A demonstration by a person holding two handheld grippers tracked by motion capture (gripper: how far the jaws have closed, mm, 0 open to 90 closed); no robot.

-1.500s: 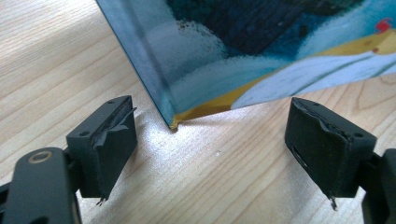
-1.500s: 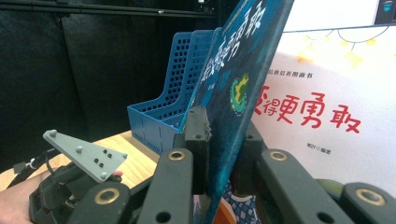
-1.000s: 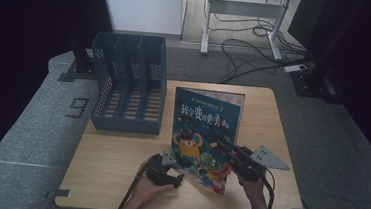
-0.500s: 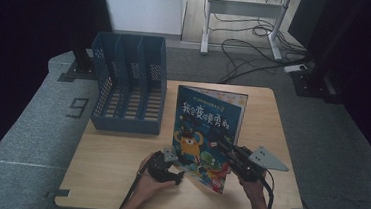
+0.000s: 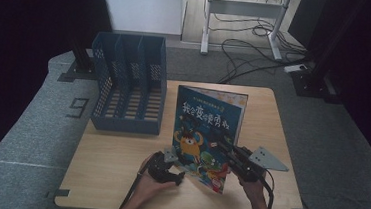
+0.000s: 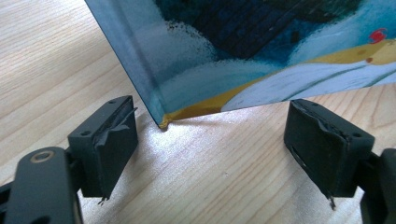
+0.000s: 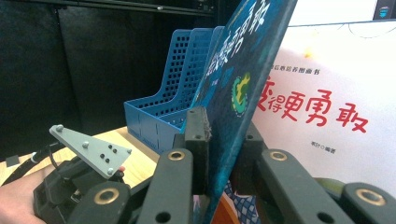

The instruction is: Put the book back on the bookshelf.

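A picture book (image 5: pixel 207 121) with a dark blue cover and red characters stands on edge, tilted, on the wooden table (image 5: pixel 113 169). My right gripper (image 5: pixel 219 137) is shut on its cover from the right; in the right gripper view both jaws pinch the book (image 7: pixel 243 88) at the right gripper (image 7: pixel 224 135). My left gripper (image 5: pixel 178 166) lies low at the book's lower left. In the left gripper view the left gripper (image 6: pixel 215 140) stands open, and the book's bottom corner (image 6: pixel 163 122) rests on the wood just beyond the gap, touching neither pad.
A blue perforated file holder (image 5: pixel 127 87) with several slots stands at the table's back left, also seen behind the book as the file holder (image 7: pixel 163 107). Cables and a desk frame lie on the floor beyond the table. Bare wood lies in front of the holder.
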